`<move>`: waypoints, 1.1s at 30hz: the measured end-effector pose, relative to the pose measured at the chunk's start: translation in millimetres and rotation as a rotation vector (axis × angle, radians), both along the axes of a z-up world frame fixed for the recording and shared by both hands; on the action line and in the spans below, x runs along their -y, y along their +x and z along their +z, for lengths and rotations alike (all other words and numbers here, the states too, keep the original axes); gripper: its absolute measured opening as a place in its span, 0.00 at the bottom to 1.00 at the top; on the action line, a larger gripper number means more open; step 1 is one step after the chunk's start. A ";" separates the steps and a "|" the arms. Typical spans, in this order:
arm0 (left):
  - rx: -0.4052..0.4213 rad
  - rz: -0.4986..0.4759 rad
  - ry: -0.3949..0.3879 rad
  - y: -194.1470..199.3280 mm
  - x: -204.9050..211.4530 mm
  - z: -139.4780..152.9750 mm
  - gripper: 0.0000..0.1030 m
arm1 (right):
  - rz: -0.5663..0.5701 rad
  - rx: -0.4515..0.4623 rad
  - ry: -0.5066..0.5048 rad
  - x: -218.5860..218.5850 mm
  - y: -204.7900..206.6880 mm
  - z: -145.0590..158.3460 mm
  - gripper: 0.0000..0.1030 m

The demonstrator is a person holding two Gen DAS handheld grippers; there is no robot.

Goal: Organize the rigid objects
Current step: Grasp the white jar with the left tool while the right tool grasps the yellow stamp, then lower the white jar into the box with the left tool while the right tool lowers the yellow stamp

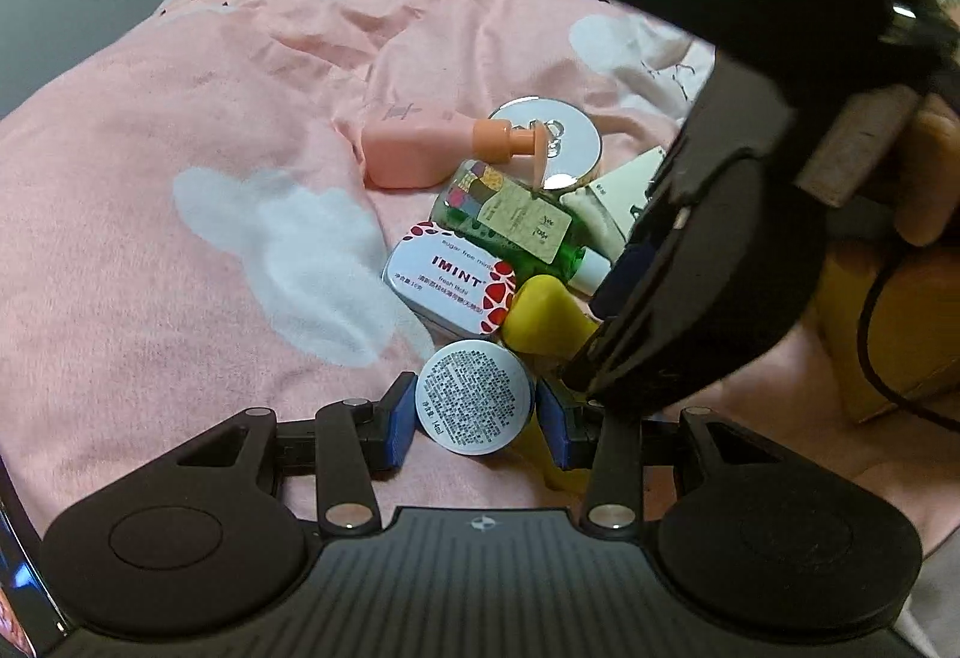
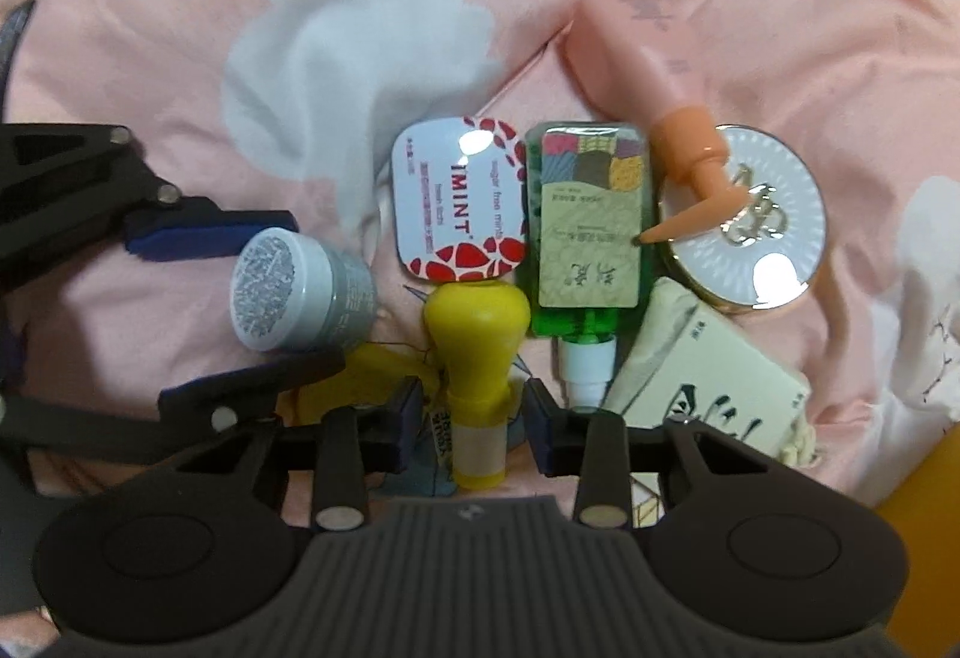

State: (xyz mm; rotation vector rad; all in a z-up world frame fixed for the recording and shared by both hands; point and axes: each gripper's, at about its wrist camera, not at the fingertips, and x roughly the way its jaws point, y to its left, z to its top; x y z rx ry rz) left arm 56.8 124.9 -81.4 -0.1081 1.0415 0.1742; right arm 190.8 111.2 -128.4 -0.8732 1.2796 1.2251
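Already we have a row forming on the bed [image 2: 150, 27]: our left fingers [image 1: 474, 409] grip the grey jar [image 1: 474, 398], while our right fingers [image 2: 471, 421] straddle the yellow bottle [image 2: 477, 340] without pressing yet; both remain unplaced.

Bed [image 2: 150, 27] under pink sheet with white patches. On it, clustered: mint tin [image 2: 461, 196], green bottle [image 2: 591, 232], pink pump bottle [image 2: 636, 51], round compact [image 2: 774, 232], cream box [image 2: 714, 382].
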 end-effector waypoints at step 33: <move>0.284 -0.023 -0.005 2.0 35.7 79.9 0.47 | -0.242 0.174 0.391 110.3 -1.7 140.8 0.22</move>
